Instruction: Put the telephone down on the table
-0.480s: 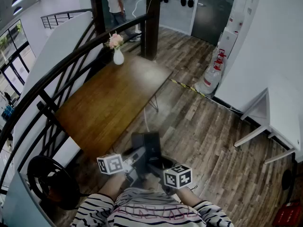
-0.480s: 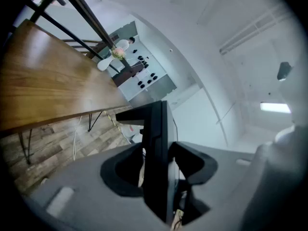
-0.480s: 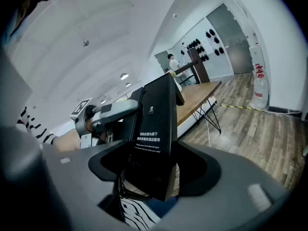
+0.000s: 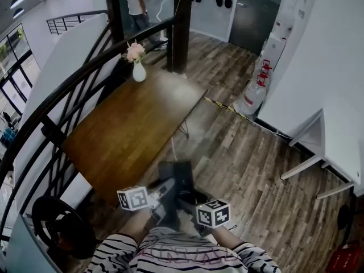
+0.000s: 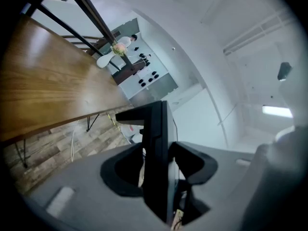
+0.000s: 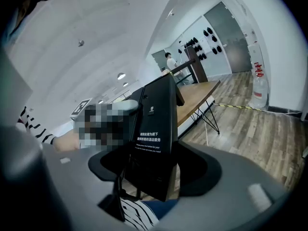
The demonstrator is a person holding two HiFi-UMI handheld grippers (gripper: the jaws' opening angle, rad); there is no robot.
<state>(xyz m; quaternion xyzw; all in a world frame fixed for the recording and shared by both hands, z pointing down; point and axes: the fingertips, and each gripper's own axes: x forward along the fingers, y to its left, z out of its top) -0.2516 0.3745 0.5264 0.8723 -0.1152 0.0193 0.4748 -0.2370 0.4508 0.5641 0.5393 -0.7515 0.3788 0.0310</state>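
The wood-plank floor [image 4: 244, 152] carries a long rectangular bench [image 4: 131, 124] with a brown, grained wooden top and thin metal hairpin legs. The telephone [image 4: 181, 178], a flat matt-black slab, is not on the bench. It is held in the air just short of the bench's near end, in front of the person's striped top [image 4: 176, 255], and bears white printed Chinese characters with smaller lines beneath, too fine to read. The left tongs [image 5: 156, 165] pinch it across its thin edge, and the right tongs [image 6: 154, 167], standing wide, clamp it across its width.
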